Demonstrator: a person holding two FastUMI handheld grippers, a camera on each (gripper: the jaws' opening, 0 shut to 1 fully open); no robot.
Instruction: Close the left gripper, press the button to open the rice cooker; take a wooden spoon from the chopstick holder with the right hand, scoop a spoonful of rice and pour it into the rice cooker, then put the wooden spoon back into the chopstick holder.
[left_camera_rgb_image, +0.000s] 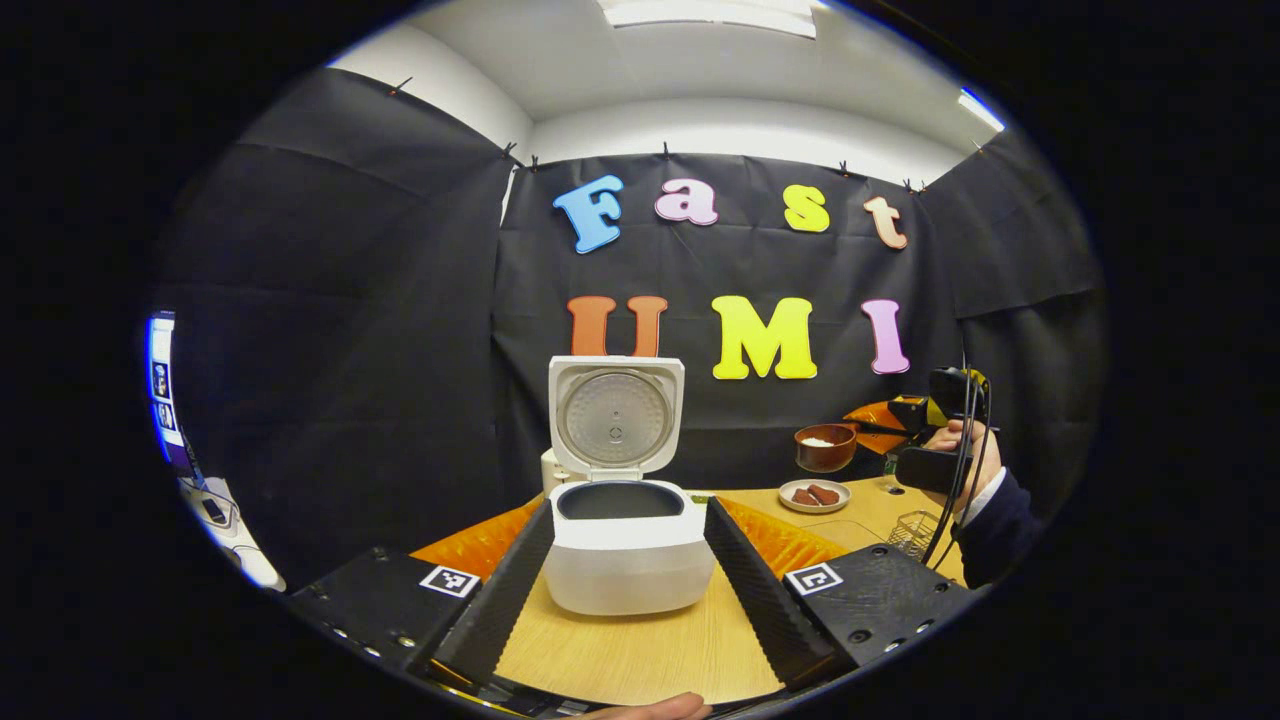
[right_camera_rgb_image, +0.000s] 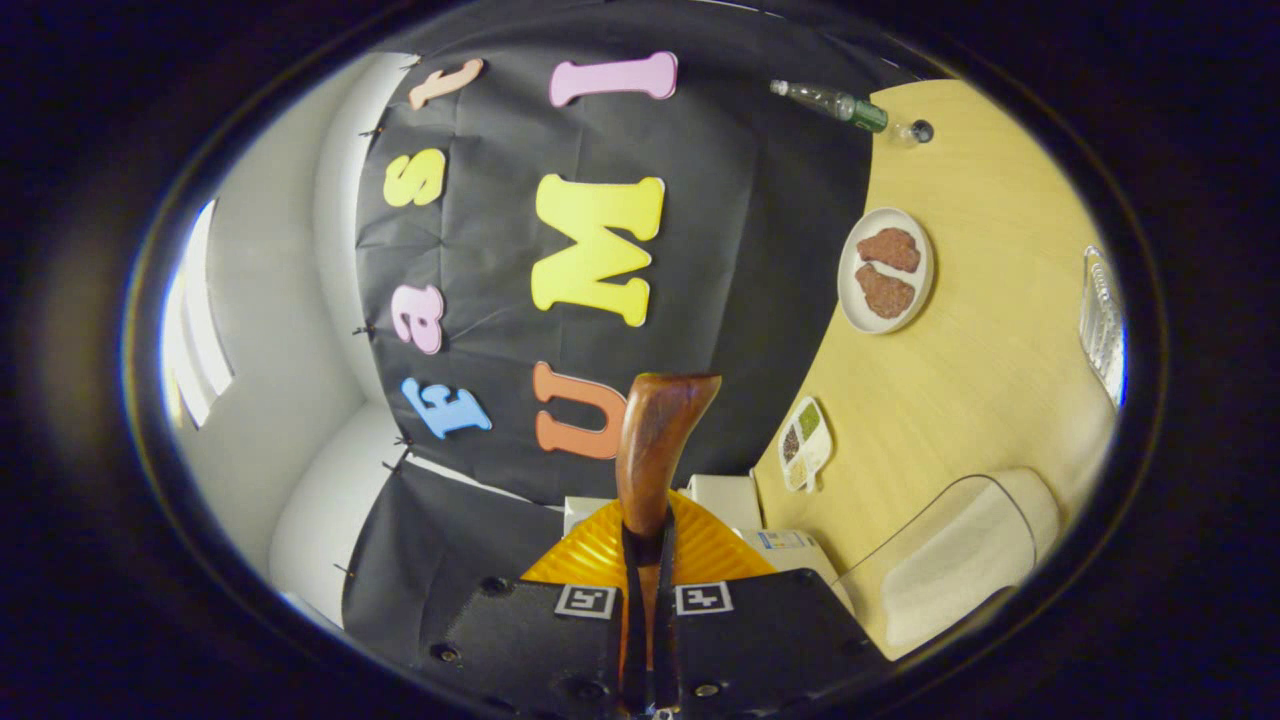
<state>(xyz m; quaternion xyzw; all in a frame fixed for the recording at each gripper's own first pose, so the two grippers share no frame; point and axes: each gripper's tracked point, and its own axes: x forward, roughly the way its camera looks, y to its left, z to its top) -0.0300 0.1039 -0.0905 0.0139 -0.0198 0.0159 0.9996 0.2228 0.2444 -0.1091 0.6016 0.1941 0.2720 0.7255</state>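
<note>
Holding the spoon edge-on, the right gripper has both fingers pressed together on its handle at the bottom centre of the right gripper view, with the bowl end sticking up toward mid-frame. That view is rolled on its side, so the table fills the right of the picture; this suggests the hand is turned, perhaps to tip or carry a scoop, though I cannot tell whether any rice lies on the spoon.

In the left gripper view the cooker sits at lower centre, its lid standing upright, so the button step looks done. The left gripper has its fingers spread wide, one on each side of the cooker without touching it; probably it waits there out of the pour's path.

At the right of that view the other gripper hangs above the table near a brown bowl with something white inside, likely the rice. The wire holder stands just below it, toward the lower right, where the spoon must return. A plate lies between bowl and holder.
</note>
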